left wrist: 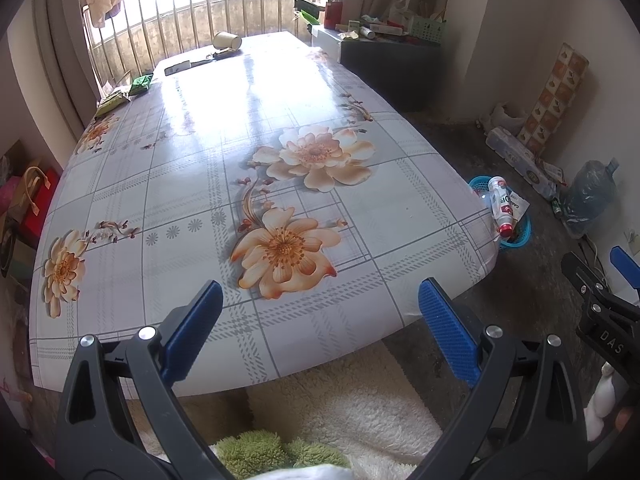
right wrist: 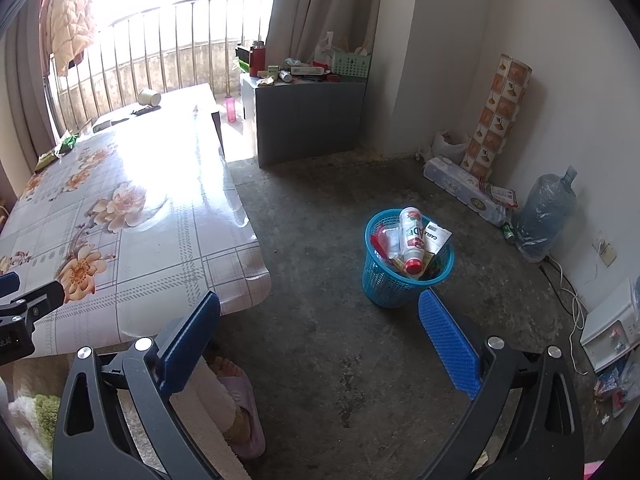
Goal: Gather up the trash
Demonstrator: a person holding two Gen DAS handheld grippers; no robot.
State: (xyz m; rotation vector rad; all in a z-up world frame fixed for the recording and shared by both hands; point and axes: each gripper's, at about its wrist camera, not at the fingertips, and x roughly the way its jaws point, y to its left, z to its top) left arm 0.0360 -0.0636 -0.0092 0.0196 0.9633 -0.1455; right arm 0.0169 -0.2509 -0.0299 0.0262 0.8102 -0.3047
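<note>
Both grippers have their blue pads spread wide with nothing between them: the left gripper (left wrist: pixel 320 320) hangs over the near edge of the table (left wrist: pixel 360 216), and the right gripper (right wrist: pixel 320 328) is off to the side over bare concrete floor (right wrist: pixel 320 208). The blue mesh basket (right wrist: pixel 384 284) sits on that floor, well apart from the table's rounded near corner, with a white bottle with a red cap (right wrist: pixel 412 240) and a printed card (right wrist: pixel 436 236) poking up out of it among other wrappers. Plenty of open floor between the table edge and the basket, and more behind it up to the grey cabinet (right wrist: pixel 308 120). Most of the floral tablecloth is bare. What's on it is way at the far end by the window bars: a tipped paper cup (left wrist: pixel 227 41), a flat white piece (left wrist: pixel 178 68) with a dark thing beside it, and green packets (left wrist: pixel 142 84) hugging the far left edge. Along the right wall there's a big water jug (right wrist: pixel 548 216) and a patterned roll (right wrist: pixel 500 116) leaning upright.
</note>
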